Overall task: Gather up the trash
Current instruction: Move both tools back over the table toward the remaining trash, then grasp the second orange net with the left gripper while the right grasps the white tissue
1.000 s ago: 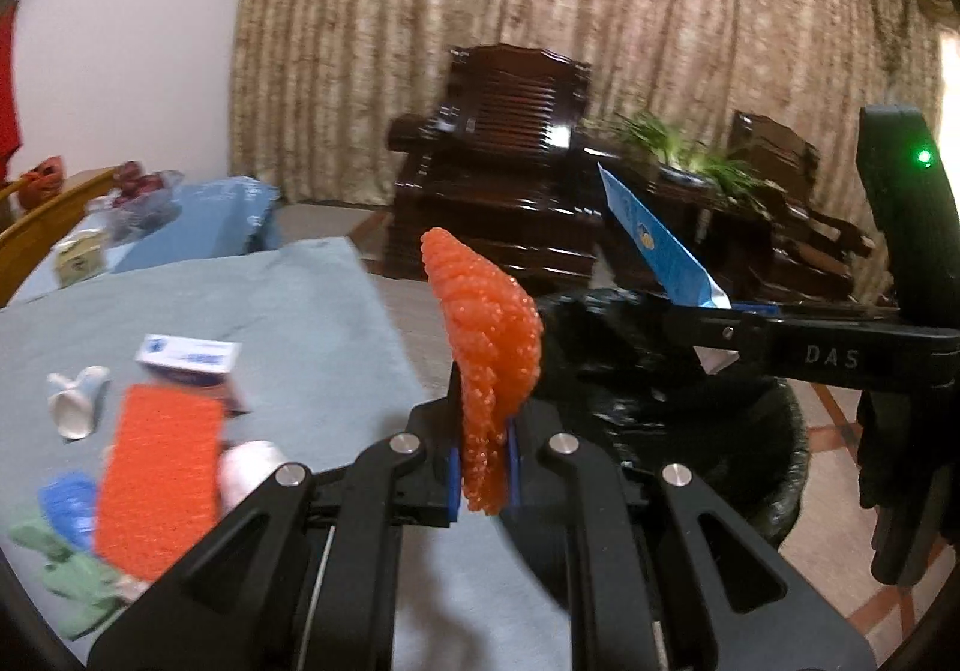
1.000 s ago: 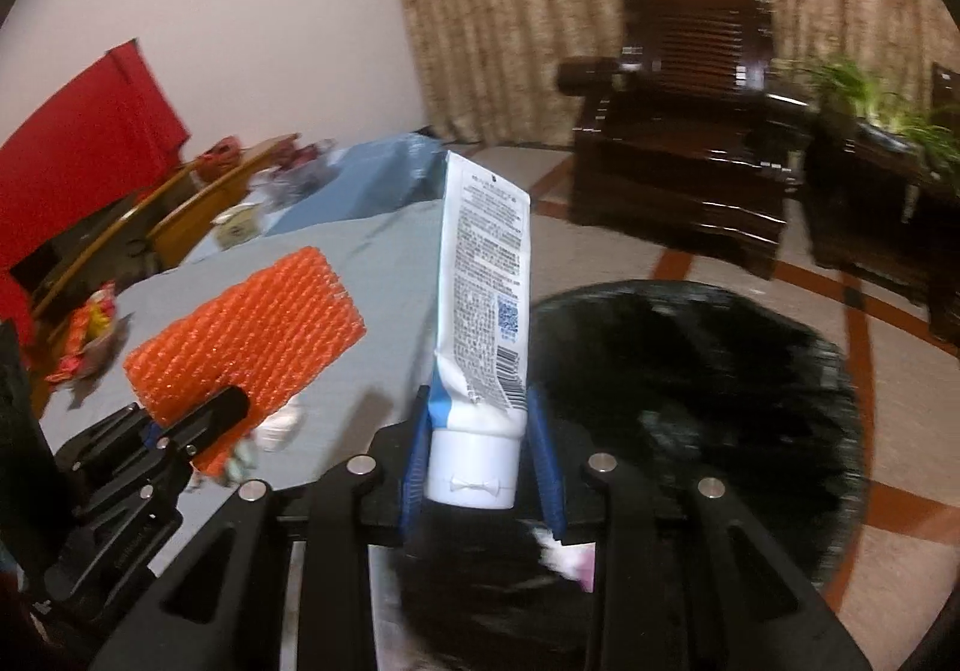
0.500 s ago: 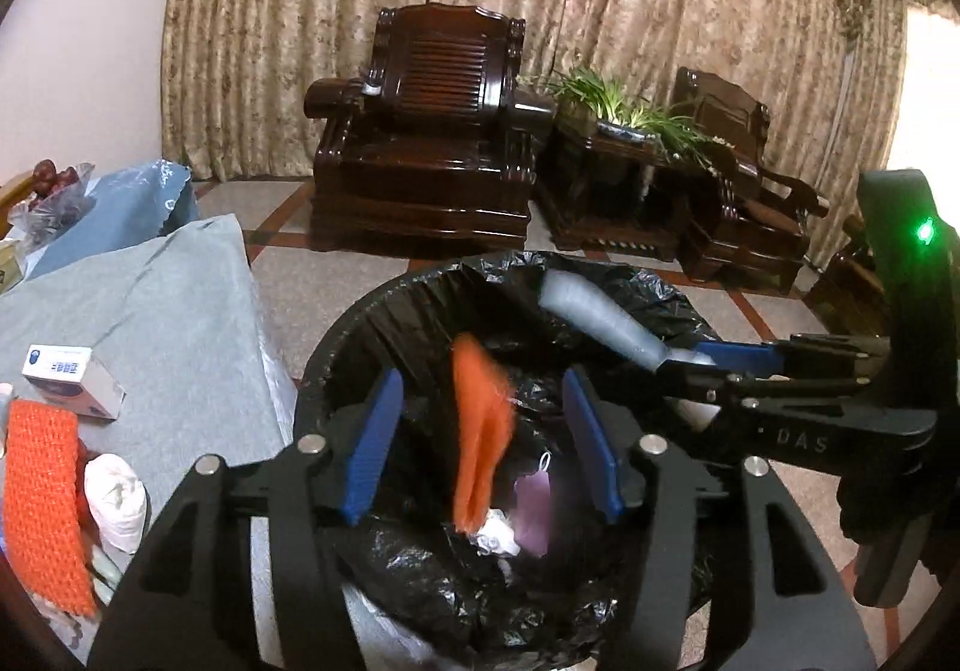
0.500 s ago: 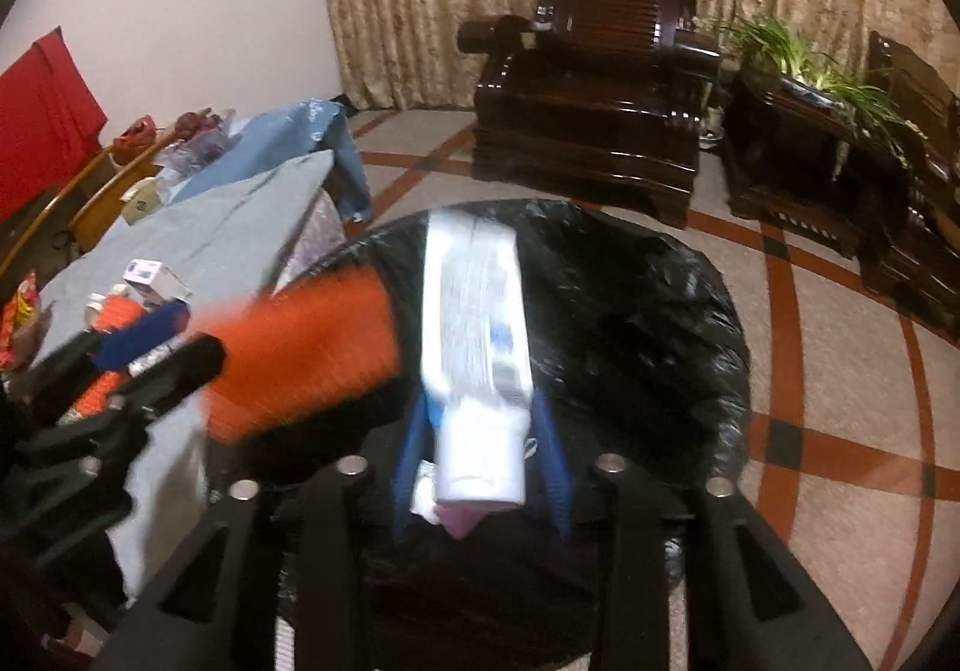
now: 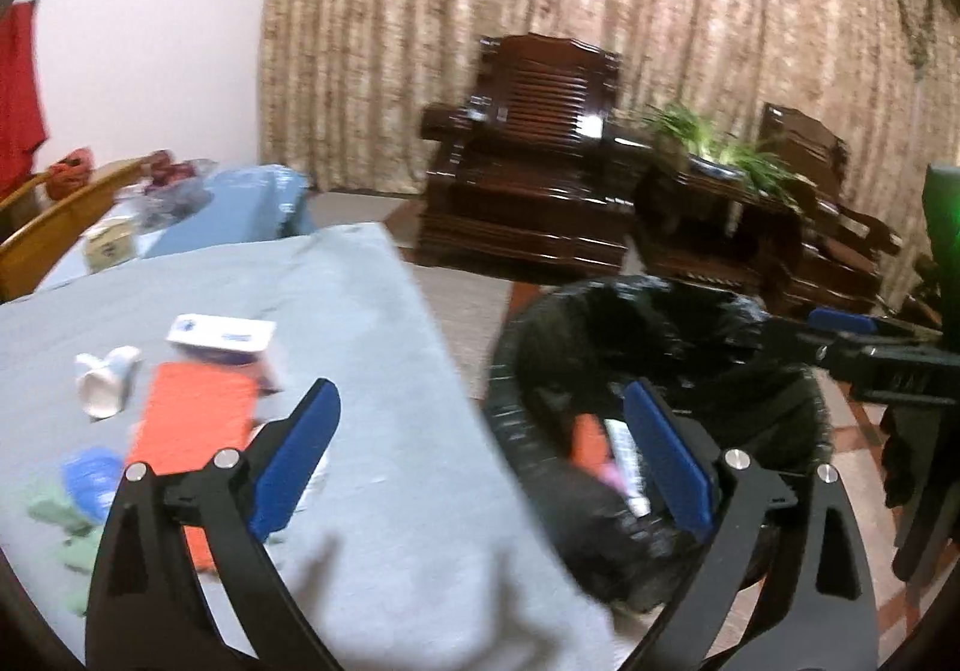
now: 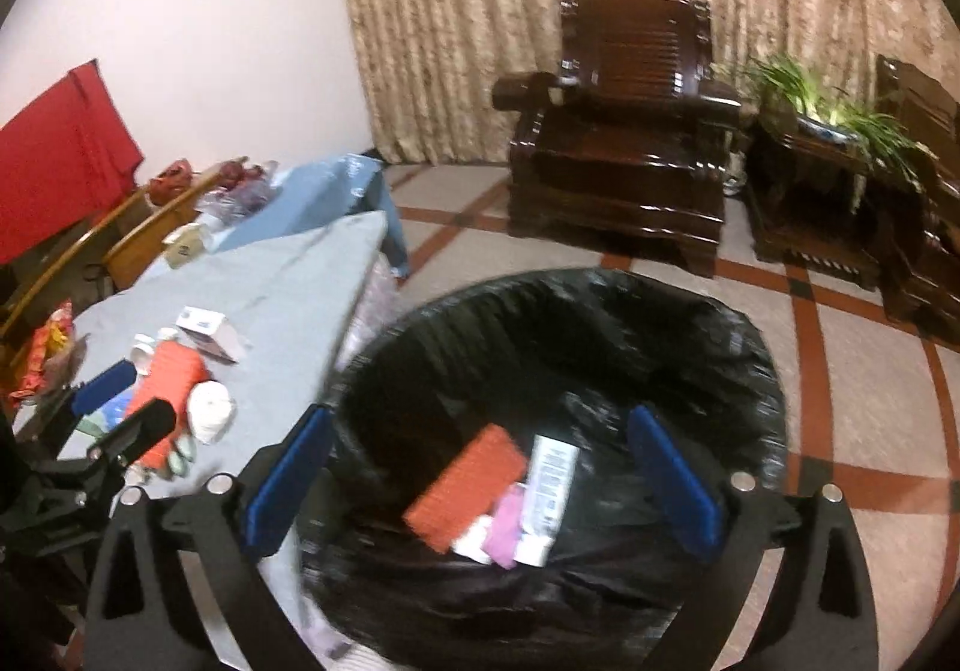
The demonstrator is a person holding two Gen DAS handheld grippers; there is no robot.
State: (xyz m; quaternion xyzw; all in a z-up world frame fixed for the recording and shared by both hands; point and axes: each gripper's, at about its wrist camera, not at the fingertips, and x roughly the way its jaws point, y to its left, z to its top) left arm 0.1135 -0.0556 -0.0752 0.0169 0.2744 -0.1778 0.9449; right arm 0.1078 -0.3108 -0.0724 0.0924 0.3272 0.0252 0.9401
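Note:
A black-lined trash bin (image 6: 744,371) stands beside the grey-clothed table (image 5: 360,323). Inside it lie an orange foam net (image 6: 465,485) and a white tube (image 6: 549,491); both also show in the left wrist view, the net (image 5: 585,440) and the tube (image 5: 627,467). My right gripper (image 6: 480,479) is open and empty over the bin. My left gripper (image 5: 480,461) is open and empty above the table edge next to the bin (image 5: 654,347). On the table lie another orange foam net (image 5: 192,419), a small box (image 5: 222,335), a white cup (image 5: 105,380) and blue and green scraps (image 5: 90,479).
A dark wooden armchair (image 6: 624,155) and a side table with a plant (image 6: 828,131) stand behind the bin on the tiled floor. A wooden chair (image 6: 138,227) and blue cloth (image 6: 324,191) sit at the table's far end. A white paper ball (image 6: 210,410) lies on the table.
Both grippers opened over the bin. The orange net and the tube dropped into it. My left gripper then swung left toward the table.

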